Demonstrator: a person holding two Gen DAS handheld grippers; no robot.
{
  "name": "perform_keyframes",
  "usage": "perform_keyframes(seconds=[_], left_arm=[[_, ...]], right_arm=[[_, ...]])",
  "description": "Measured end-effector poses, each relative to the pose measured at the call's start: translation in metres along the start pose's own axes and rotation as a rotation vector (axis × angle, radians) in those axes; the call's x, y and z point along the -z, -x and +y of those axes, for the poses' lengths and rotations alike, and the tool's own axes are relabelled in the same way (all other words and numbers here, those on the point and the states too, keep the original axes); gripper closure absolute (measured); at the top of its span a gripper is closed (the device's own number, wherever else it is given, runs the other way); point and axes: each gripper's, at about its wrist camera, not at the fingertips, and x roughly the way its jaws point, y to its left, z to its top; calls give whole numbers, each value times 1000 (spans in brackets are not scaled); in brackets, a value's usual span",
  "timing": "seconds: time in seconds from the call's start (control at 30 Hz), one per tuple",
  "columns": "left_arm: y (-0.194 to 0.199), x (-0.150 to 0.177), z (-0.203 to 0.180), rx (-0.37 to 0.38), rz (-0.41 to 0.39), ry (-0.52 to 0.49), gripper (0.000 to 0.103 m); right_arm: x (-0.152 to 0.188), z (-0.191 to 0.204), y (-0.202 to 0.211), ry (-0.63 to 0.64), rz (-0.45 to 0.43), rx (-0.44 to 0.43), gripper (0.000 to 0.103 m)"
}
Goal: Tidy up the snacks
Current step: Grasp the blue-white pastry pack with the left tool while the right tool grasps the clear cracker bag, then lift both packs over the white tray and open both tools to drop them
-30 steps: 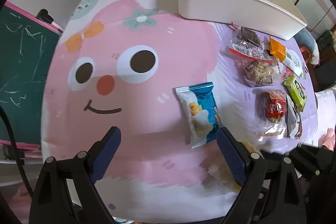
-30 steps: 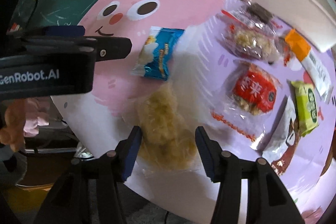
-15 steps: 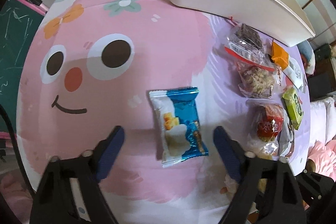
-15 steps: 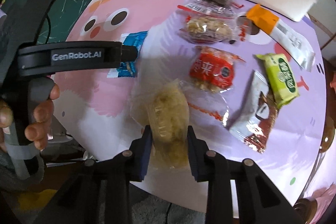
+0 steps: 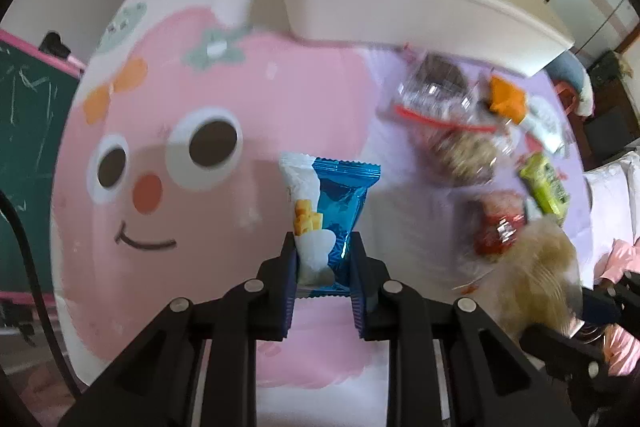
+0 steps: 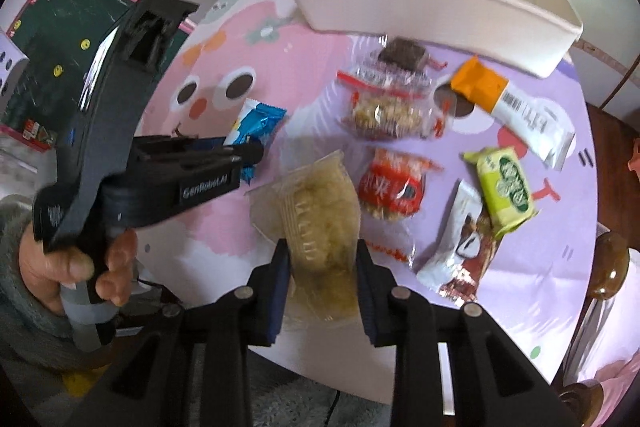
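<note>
My left gripper is shut on a blue and white snack packet and holds it above the pink cartoon tablecloth; the packet also shows in the right wrist view. My right gripper is shut on a clear bag of pale yellow snack, lifted off the table; that bag shows blurred in the left wrist view. A white bin with several packets inside stands at the far side.
Loose snacks lie on the purple part of the cloth: a clear nut bag, a red packet, a green packet, an orange-and-white bar, a white-brown packet. A green chalkboard stands left.
My left gripper closed on the blue packet and raised it. My right gripper closed on the yellow snack bag and lifted it off the table.
</note>
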Motion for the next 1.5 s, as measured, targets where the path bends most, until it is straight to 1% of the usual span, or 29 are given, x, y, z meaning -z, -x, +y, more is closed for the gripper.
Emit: perform_keyframes(seconds=[0.13,0.17,0.3,0.4,0.5,0.57,0.7,0.83,0.93,1.07,1.23,1.43,1.5], left_arm=[[32,-12,-5,21,-68,-15,82],[44,-13,0,25,-87,-20,82],[85,-29,0,69,-166,-30,82],[115,-45,1,113,-228,-42,82],[139,-59,-1,144,-276,-55,82],[153,-72,-3,156,-306,-66,82],[171,-93,-9,159,-339,-92,82],[179,-118,-18,122,-361,-122,82],[180,-140,-22,107,-374,-134,82],[179,-170,-31,96,-387,-148,82],[172,-203,-39,83,-402,-166,82],[153,-240,-48,47,-401,-191,82],[143,-251,-51,36,-393,-189,82]], right_arm=[[-12,-3,17,-9,-33,-12,73],[-16,-3,22,-8,-46,-12,73],[-37,-6,40,-20,-97,-22,73],[-57,-11,58,-37,-152,-20,73],[-69,-15,80,-49,-201,-14,73],[-83,-19,96,-61,-245,-7,73],[-110,-26,124,-82,-326,8,73],[-132,-31,151,-106,-400,24,73],[-150,-35,157,-125,-435,50,73],[-173,-42,157,-161,-440,60,73],[-206,-54,156,-194,-454,104,73],[-241,-73,158,-227,-494,171,73],[-249,-79,155,-244,-494,187,73]])
